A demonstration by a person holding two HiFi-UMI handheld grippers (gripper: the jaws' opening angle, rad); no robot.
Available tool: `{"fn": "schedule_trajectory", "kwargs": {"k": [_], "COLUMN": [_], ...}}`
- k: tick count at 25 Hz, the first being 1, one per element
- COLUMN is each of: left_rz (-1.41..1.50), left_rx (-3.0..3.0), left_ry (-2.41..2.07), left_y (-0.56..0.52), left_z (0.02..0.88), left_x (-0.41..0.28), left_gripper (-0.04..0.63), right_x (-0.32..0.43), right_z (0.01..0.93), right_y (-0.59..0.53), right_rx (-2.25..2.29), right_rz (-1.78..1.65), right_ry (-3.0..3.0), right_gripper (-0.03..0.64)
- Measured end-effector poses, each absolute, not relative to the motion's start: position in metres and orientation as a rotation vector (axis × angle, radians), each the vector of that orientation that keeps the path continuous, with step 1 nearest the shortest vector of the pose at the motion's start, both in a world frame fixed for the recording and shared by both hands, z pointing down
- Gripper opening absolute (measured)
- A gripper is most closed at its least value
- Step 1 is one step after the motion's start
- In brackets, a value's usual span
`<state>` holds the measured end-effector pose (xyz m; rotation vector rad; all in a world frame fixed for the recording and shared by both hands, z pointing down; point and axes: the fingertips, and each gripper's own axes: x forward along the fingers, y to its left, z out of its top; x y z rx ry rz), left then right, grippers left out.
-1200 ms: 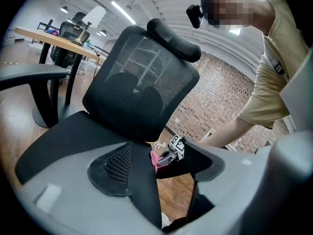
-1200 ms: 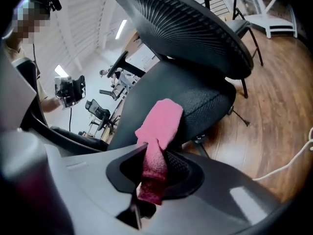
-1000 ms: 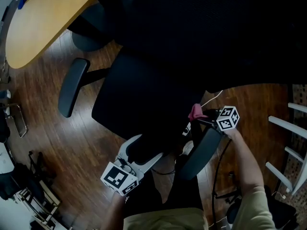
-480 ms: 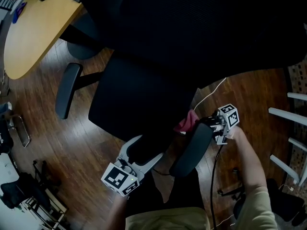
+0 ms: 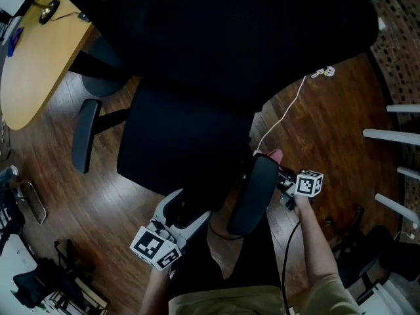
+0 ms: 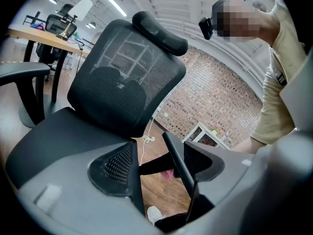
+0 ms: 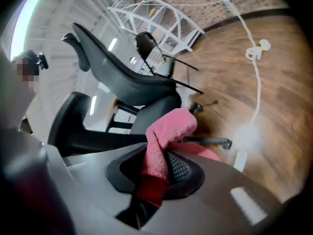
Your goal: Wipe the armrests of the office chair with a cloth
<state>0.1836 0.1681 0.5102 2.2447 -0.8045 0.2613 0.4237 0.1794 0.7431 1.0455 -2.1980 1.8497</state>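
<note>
A black office chair [image 5: 190, 136] fills the middle of the head view, its left armrest [image 5: 85, 136] to one side and its right armrest [image 5: 252, 192] near me. My right gripper [image 5: 281, 170] is shut on a pink cloth [image 5: 275, 155], which sits at the far outer end of the right armrest. In the right gripper view the pink cloth [image 7: 164, 141] bunches up out of the closed jaws. My left gripper [image 5: 187, 209] hangs open and empty at the seat's front edge. The left gripper view shows the seat [image 6: 58, 136] and mesh backrest [image 6: 127, 87] beyond its parted jaws.
A wooden desk [image 5: 39, 51] stands at the far left. A white cable [image 5: 289, 110] lies on the wood floor to the right of the chair. A white rack frame [image 5: 394, 136] stands at the right edge, and my legs are below the seat.
The right gripper carried the cloth from above the right armrest's far end onto its inner side, then back out to the outer side. The left gripper barely moved.
</note>
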Motion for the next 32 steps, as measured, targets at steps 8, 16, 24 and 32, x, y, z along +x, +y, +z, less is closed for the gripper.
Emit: {"fn": "schedule_trajectory", "kwargs": {"k": [8, 16, 24, 32], "left_rz": [0.421, 0.452, 0.431, 0.364], "left_rx": [2.346, 2.324, 2.323, 2.354], "left_ry": [-0.685, -0.681, -0.690, -0.733], "left_y": [0.175, 0.201, 0.205, 0.192], "left_z": [0.521, 0.534, 0.526, 0.496], "left_x": [0.209, 0.220, 0.234, 0.242], "left_gripper": [0.322, 0.322, 0.322, 0.318], "right_x": [0.333, 0.330, 0.313, 0.299], "right_z": [0.807, 0.812, 0.736, 0.655], "right_y": [0.235, 0.177, 0.183, 0.197], "right_rx": [0.801, 0.932, 0.706, 0.376], "right_rz": [2.086, 2.043, 2.177, 2.040], "right_ry": [-2.155, -2.296, -2.604, -2.939], "right_gripper": [0.061, 0.061, 0.058, 0.052]}}
